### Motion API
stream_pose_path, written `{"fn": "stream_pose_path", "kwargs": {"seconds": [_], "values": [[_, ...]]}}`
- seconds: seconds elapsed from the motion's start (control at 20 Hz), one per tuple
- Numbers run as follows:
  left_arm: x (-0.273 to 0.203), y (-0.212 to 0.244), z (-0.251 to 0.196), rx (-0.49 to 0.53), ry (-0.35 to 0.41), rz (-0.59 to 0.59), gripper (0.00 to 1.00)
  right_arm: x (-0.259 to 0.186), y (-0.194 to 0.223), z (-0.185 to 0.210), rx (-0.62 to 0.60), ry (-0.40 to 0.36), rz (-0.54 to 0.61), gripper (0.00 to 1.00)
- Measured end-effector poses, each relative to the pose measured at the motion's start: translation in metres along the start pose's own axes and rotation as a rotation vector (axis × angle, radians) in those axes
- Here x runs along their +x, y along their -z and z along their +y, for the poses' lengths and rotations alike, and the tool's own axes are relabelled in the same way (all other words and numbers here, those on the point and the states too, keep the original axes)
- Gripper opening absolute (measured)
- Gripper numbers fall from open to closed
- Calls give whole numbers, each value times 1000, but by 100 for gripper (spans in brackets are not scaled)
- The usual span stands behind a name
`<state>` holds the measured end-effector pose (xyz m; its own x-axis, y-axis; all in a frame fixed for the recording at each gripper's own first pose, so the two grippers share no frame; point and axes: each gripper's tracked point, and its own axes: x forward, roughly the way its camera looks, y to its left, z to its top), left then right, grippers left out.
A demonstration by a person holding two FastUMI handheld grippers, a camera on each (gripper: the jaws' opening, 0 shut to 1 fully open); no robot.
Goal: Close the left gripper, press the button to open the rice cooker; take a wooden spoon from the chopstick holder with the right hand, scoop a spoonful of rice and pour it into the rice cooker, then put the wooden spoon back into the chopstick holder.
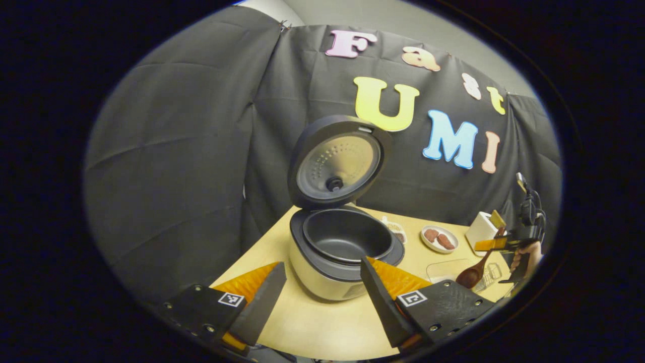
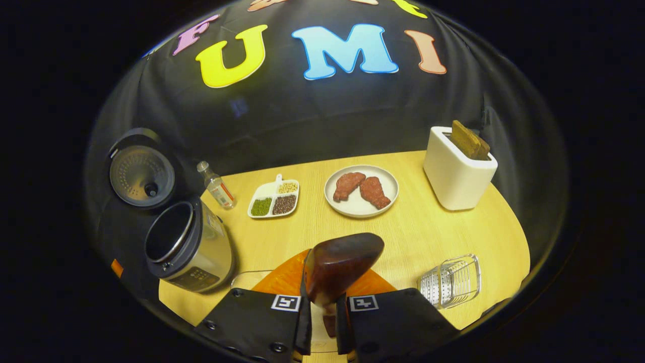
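Note:
The rice cooker (image 1: 322, 272) stands with its lid (image 1: 335, 166) raised and its dark inner pot (image 1: 347, 234) showing, just beyond my left gripper (image 1: 322, 297), which is open and holds nothing. My right gripper (image 2: 325, 297) is shut on the handle of the wooden spoon (image 2: 342, 264). In the left gripper view the right gripper (image 1: 506, 244) sits far right with a hand behind it. The spoon (image 1: 471, 275) hangs bowl-down over a clear container (image 1: 446, 269). The wire chopstick holder (image 2: 451, 281) stands to the right. I cannot tell whether the spoon carries rice.
On the wooden table (image 2: 428, 232) are a plate of meat pieces (image 2: 360, 191), a divided dish of beans (image 2: 274, 199), a small bottle (image 2: 216, 186) and a white toaster (image 2: 458, 166) with bread. The open rice cooker (image 2: 186, 247) is at the left.

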<state>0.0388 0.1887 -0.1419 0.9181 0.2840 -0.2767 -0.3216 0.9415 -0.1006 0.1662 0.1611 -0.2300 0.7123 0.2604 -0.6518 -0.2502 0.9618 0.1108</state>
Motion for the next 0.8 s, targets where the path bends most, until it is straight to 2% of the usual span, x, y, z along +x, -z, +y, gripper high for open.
{"fn": "stream_pose_path", "kwargs": {"seconds": [0.05,0.1,0.15,0.2,0.3,0.35,0.45,0.6,0.65,0.8], "values": [[-3,5,0,-8,-3,8,94,4,6,-2,2,6,7,17],[-8,8,0,-16,-4,13,94,8,15,-3,5,12,20,21],[-9,9,-1,-20,-5,17,94,9,19,-4,6,16,28,18],[-9,10,-2,-20,-6,18,94,11,22,-2,7,17,31,21],[-12,8,-3,-13,-7,10,96,13,23,4,26,14,40,18],[-13,5,-5,-10,-7,4,92,13,26,9,37,4,50,21],[-14,1,-9,-5,-6,-5,96,14,31,21,53,-26,71,21],[-19,-4,-13,-2,-7,-22,94,13,40,37,89,-72,102,21],[-21,-6,-15,-3,-5,-24,93,13,42,42,111,-87,115,18],[-26,-4,-16,6,-6,-24,92,13,47,59,211,-151,165,21]]}}
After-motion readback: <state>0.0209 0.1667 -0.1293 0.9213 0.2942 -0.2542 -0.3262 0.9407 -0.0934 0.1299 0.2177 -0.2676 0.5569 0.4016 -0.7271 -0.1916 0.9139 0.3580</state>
